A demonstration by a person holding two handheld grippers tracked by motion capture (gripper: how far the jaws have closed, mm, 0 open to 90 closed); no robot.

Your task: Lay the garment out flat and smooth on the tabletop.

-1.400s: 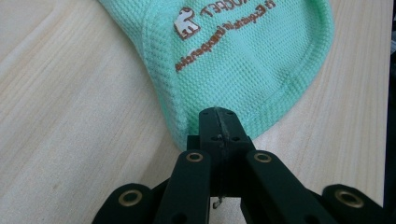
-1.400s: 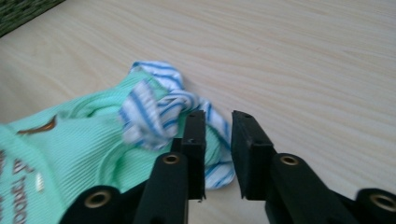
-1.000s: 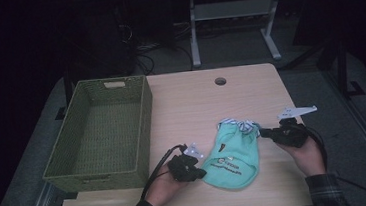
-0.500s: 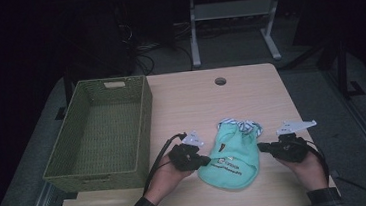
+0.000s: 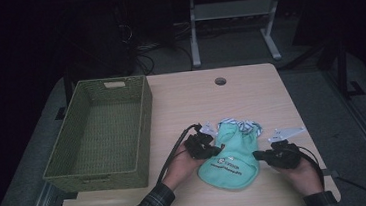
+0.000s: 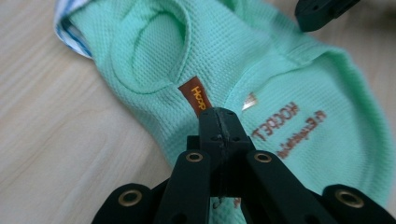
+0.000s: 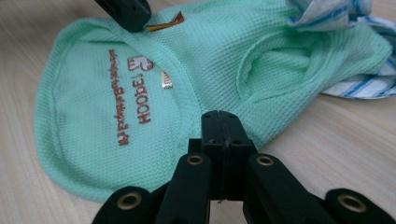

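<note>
Two hand-held grippers flank a mint-green waffle-knit garment (image 5: 231, 160) that lies flat on the pale wooden table (image 5: 251, 97), toward the near edge at about five o'clock from the table's middle. At the garment's nine o'clock side the left gripper (image 5: 214, 151) has its jaws pressed together; in the left gripper view its closed tips (image 6: 219, 122) sit over the fabric just below a small orange label (image 6: 195, 97), though whether any cloth is pinched between them cannot be told. At the garment's three o'clock side the right gripper (image 5: 257, 154) also has its jaws drawn fully together, and in the right gripper view its tips (image 7: 220, 123) hover at the garment's hem with nothing visibly caught in them. Brown lettering (image 7: 134, 100) runs across the rounded end of the garment, and a blue-and-white striped trim (image 5: 241, 126) shows at its twelve o'clock end. A green woven basket (image 5: 104, 135) stands well apart at nine o'clock, on the table's left side, with one handle slot in its far wall. A round cable hole (image 5: 220, 81) pierces the tabletop at twelve o'clock. Beyond the table the room is dark, with a grey floor (image 5: 353, 118), the white legs of a stand (image 5: 234, 28) at twelve o'clock, and cables trailing on the floor behind the basket.
</note>
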